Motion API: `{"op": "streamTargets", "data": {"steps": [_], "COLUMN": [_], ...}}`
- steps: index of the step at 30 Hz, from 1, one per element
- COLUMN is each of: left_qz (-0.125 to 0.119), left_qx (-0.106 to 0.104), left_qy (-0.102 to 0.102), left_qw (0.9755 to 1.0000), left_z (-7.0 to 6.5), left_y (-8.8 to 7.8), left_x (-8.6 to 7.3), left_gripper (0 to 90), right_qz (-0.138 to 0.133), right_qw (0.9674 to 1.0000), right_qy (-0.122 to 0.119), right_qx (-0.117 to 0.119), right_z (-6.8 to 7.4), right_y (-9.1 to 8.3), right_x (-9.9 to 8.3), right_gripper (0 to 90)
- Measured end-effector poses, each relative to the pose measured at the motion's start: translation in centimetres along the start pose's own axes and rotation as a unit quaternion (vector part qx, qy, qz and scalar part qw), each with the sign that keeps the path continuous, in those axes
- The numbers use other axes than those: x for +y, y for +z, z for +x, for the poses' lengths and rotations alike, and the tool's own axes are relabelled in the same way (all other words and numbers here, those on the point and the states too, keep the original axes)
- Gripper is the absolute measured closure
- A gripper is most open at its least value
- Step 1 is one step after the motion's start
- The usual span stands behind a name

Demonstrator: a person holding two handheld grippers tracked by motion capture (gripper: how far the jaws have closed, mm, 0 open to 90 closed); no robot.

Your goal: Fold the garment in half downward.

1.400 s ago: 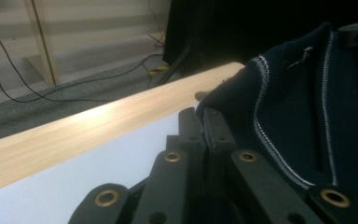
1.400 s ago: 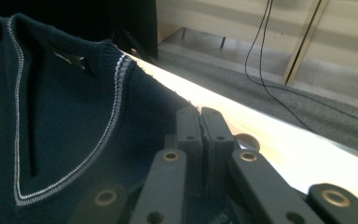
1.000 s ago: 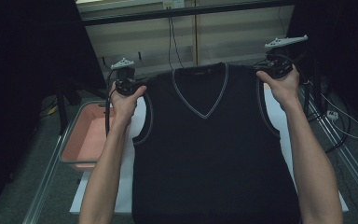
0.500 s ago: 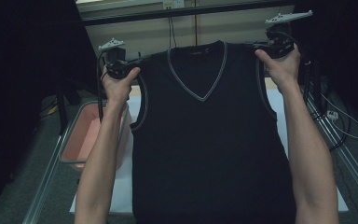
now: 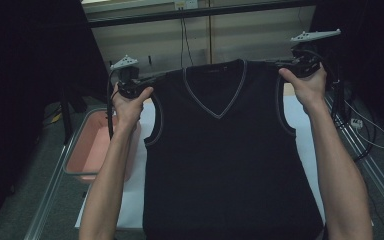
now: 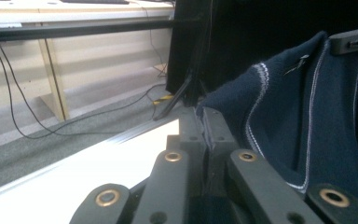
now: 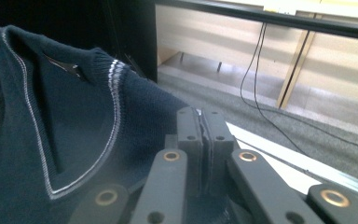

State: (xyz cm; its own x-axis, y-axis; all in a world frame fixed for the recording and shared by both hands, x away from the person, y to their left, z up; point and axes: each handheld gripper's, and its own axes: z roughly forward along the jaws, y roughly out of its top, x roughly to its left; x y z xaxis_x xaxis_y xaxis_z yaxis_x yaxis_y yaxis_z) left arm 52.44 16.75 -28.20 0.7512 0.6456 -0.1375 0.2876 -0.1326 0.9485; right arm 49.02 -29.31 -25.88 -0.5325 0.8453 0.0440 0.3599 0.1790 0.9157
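A person holds a navy V-neck sweater vest (image 5: 225, 160) up over the white table (image 5: 305, 135), the left gripper (image 5: 147, 82) and right gripper (image 5: 280, 62) each clamped tight on a shoulder seam. The knit looks soft and light, hanging limp from both pinches, so the shoulders seem the sensible places to grip. The high view takes in a pink bin (image 5: 87, 150) beside the table; the gripper views show fabric pinched between the closed jaws.
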Motion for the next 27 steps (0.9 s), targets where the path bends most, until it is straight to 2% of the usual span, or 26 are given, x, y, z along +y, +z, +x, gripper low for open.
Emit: {"op": "streamTargets", "data": {"steps": [12, 14, 27], "left_qz": [0.004, 0.005, 0.008], "left_qx": [-0.016, -0.017, -0.037], "left_qy": [0.016, 0.017, 0.056], "left_qw": [0.9997, 0.9997, 0.9977], "left_z": [-1.8, -2.3, -5.8], "left_y": [-1.6, -1.8, -4.2], "left_x": [-1.4, -1.5, -2.0], "left_gripper": [88.4, 88.4, 88.4], "right_qz": [-0.009, -0.010, -0.031], "right_qw": [0.9999, 0.9999, 0.9991], "right_qy": [-0.007, -0.006, -0.015], "right_qx": [0.005, 0.007, 0.025], "right_z": [1.2, 1.4, 3.0], "right_y": [-1.8, -2.2, -5.8], "right_x": [-2.3, -2.8, -5.3], "right_gripper": [87.6, 87.6, 87.5]}}
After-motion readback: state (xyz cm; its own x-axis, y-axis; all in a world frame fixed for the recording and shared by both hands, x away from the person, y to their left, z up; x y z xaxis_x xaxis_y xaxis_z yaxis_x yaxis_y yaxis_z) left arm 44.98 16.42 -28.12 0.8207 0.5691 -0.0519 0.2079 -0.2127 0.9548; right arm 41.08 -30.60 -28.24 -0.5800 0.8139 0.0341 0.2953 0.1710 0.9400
